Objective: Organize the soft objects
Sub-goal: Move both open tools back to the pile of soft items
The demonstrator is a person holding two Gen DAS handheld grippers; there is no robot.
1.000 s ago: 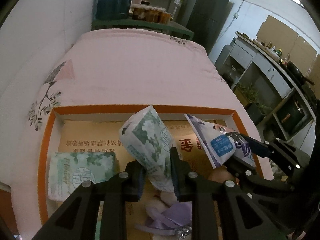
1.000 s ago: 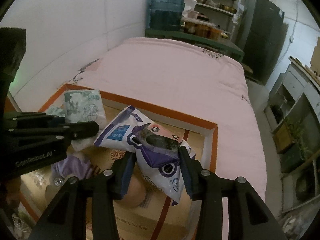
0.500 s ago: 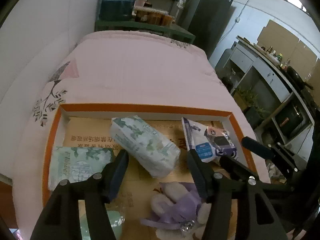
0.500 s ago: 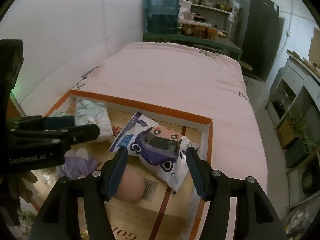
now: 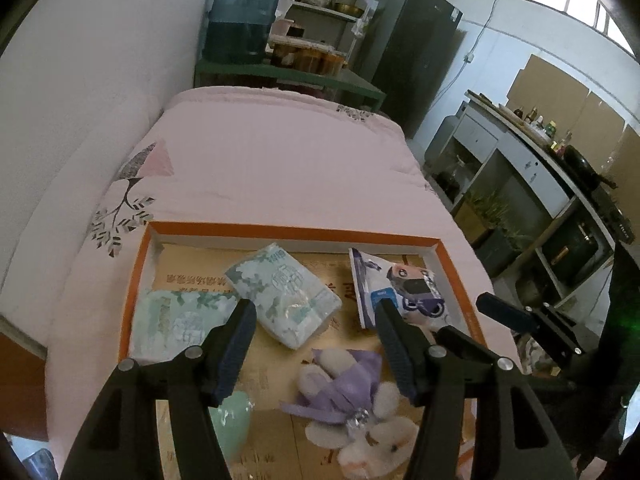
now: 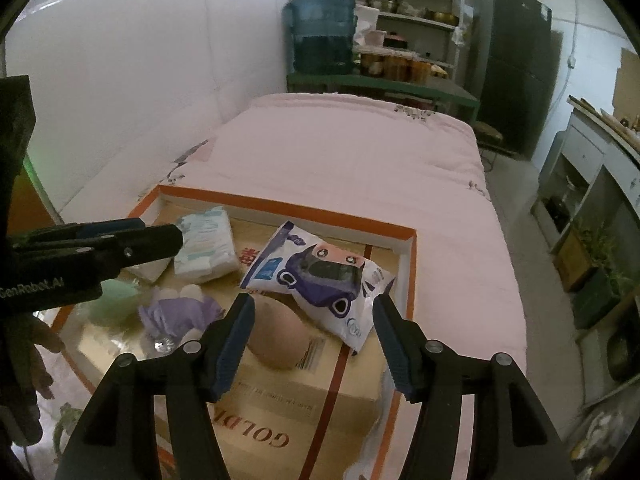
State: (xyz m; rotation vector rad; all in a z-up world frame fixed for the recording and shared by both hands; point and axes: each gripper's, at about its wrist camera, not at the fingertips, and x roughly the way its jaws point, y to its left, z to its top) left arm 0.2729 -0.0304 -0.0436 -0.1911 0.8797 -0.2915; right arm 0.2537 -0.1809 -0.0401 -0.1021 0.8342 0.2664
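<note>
Left gripper (image 5: 312,312) and right gripper (image 6: 312,304) both spread above crinkly plastic tissue packs (image 5: 282,288), fuzzy lilac plush (image 5: 352,392).

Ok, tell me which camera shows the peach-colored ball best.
Right wrist view: the peach-colored ball lies in plain sight between the open right gripper fingers, partly under the purple car pack. In the left wrist view I cannot make it out.

- A lived-in home, one room serving as bedroom and kitchen.
- Bed (image 5: 280,168) with pink quilt against a white wall.
- Water jug (image 6: 322,34) and shelves (image 6: 416,20) of jars and pots.
- Dark fridge (image 6: 516,68).
- Counter (image 5: 560,160) with bottles and a pan.
</note>
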